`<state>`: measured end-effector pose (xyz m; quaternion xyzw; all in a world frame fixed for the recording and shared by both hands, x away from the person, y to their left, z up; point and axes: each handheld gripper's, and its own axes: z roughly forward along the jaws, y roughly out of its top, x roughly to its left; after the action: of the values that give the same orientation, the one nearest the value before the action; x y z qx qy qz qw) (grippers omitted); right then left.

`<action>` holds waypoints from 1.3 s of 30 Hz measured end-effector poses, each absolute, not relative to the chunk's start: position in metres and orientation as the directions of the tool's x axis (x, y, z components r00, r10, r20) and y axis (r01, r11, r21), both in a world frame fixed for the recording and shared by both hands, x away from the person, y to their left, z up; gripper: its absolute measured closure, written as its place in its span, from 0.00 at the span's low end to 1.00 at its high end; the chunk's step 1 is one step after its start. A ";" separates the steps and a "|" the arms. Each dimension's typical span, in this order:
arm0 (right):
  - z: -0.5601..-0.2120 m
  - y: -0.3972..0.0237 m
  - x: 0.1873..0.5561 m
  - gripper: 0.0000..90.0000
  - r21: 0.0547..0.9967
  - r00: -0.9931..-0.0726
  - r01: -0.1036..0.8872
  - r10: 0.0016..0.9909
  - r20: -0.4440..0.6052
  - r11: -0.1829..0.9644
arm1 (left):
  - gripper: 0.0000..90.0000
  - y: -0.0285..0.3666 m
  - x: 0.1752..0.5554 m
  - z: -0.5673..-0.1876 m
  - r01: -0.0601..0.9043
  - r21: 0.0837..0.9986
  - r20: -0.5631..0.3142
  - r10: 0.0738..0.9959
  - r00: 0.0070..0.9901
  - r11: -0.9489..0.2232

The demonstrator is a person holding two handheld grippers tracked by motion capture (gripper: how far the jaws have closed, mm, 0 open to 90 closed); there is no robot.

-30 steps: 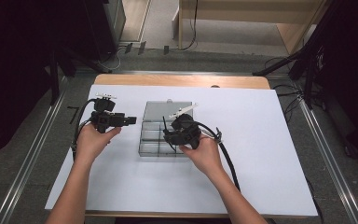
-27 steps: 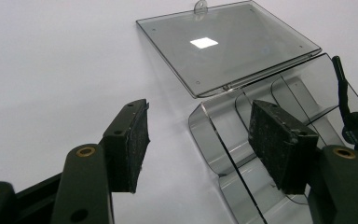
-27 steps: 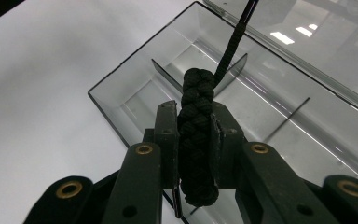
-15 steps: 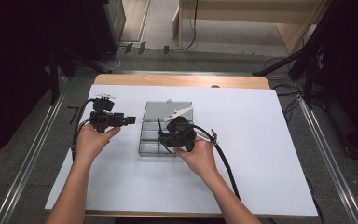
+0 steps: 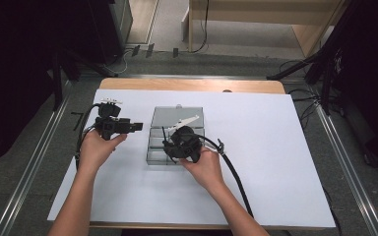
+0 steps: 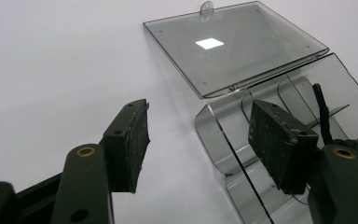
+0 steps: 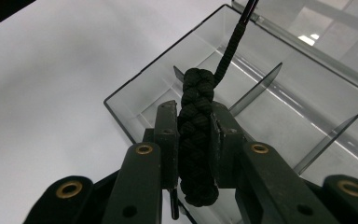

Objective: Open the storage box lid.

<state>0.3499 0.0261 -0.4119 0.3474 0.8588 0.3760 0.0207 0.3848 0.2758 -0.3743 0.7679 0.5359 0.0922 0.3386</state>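
The right gripper (image 7: 193, 140) clamps a black braided cord (image 7: 195, 135) above the clear box (image 7: 135, 100). The left gripper (image 6: 198, 140) stands open and empty near the table's (image 5: 275, 147) left edge.

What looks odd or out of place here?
Nothing is spilled or broken. The clear box lies with its lid folded flat open, and the right gripper holds a black braided cord over it.

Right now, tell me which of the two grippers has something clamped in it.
The right gripper: its jaws pinch a black braided cord over the clear box. The left gripper is open, empty.
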 end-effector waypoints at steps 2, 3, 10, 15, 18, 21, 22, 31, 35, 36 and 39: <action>-0.412 0.027 0.350 0.86 0.664 -0.758 0.578 0.613 0.223 0.474 | 0.43 0.276 0.385 -0.374 0.761 0.619 -0.222 0.884 0.410 -0.197; -0.413 0.028 0.351 0.86 0.665 -0.757 0.578 0.614 0.221 0.473 | 0.43 0.275 0.385 -0.374 0.760 0.618 -0.221 0.885 0.410 -0.198; -0.419 0.033 0.353 0.86 0.659 -0.755 0.587 0.612 0.235 0.471 | 0.43 0.277 0.385 -0.374 0.760 0.620 -0.223 0.886 0.407 -0.194; -0.421 0.038 0.353 0.86 0.650 -0.752 0.598 0.609 0.252 0.469 | 0.43 0.277 0.385 -0.374 0.761 0.618 -0.214 0.890 0.403 -0.197; -0.423 0.042 0.353 0.86 0.638 -0.749 0.606 0.611 0.257 0.475 | 0.43 0.278 0.385 -0.374 0.761 0.619 -0.214 0.890 0.402 -0.195; -0.425 0.044 0.353 0.86 0.635 -0.749 0.607 0.611 0.256 0.478 | 0.43 0.279 0.385 -0.373 0.759 0.622 -0.212 0.891 0.401 -0.193; -0.426 0.045 0.353 0.86 0.633 -0.748 0.609 0.611 0.257 0.478 | 0.43 0.279 0.385 -0.373 0.759 0.622 -0.214 0.891 0.399 -0.191; -0.430 0.054 0.351 0.86 0.640 -0.747 0.608 0.611 0.261 0.470 | 0.43 0.280 0.385 -0.373 0.759 0.623 -0.214 0.892 0.399 -0.189; -0.433 0.058 0.351 0.86 0.632 -0.745 0.613 0.613 0.263 0.474 | 0.43 0.280 0.385 -0.373 0.759 0.623 -0.215 0.891 0.399 -0.189; -0.433 0.059 0.351 0.86 0.632 -0.747 0.610 0.613 0.258 0.477 | 0.43 0.280 0.385 -0.373 0.758 0.624 -0.215 0.892 0.398 -0.188; -0.434 0.063 0.350 0.86 0.630 -0.747 0.610 0.614 0.254 0.481 | 0.43 0.280 0.384 -0.373 0.759 0.623 -0.215 0.892 0.397 -0.188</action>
<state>0.3504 0.0625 -0.4343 0.3557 0.8605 0.3648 0.0032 0.3845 0.2804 -0.3726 0.7643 0.5401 0.0985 0.3382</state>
